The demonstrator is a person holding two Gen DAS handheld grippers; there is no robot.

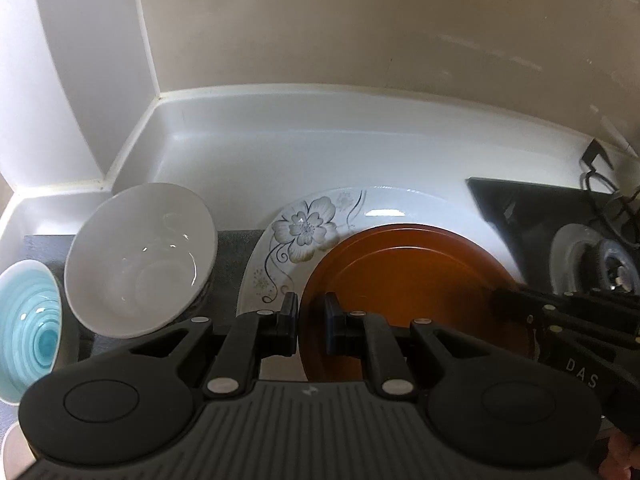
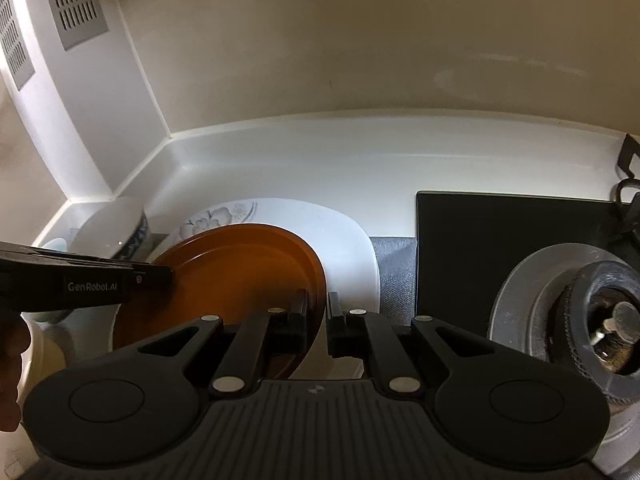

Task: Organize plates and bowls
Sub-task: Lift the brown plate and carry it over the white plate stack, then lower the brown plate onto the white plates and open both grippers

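White counter (image 1: 320, 152) w/ a raised lip runs along a cream wall, grey mat (image 1: 232, 248) laid on it, black gas hob (image 2: 500, 248) w/ a burner (image 2: 600, 320) off to the right.

Both my grippers are on the orange plate (image 1: 400, 280), one per side. My left gripper (image 1: 308, 316) has its jaws pressed nearly together, pinching the plate's left rim; the rim edge runs right thru the gap. My right gripper (image 2: 318, 316) is clamped tight on the opposite rim, same way, rim betw. the two fingers. In each wrist view the other gripper's black body reaches in from the side to the plate's far edge.

Orange plate sits over the bigger white floral plate (image 1: 304, 224), which lies on the mat. Can't tell if it's touching or just above it.

Left of the plates: white bowl (image 1: 140, 256), tilted, leaning up on smth; just beside it at the frame edge a blue swirl bowl (image 1: 28, 320), also tilted.
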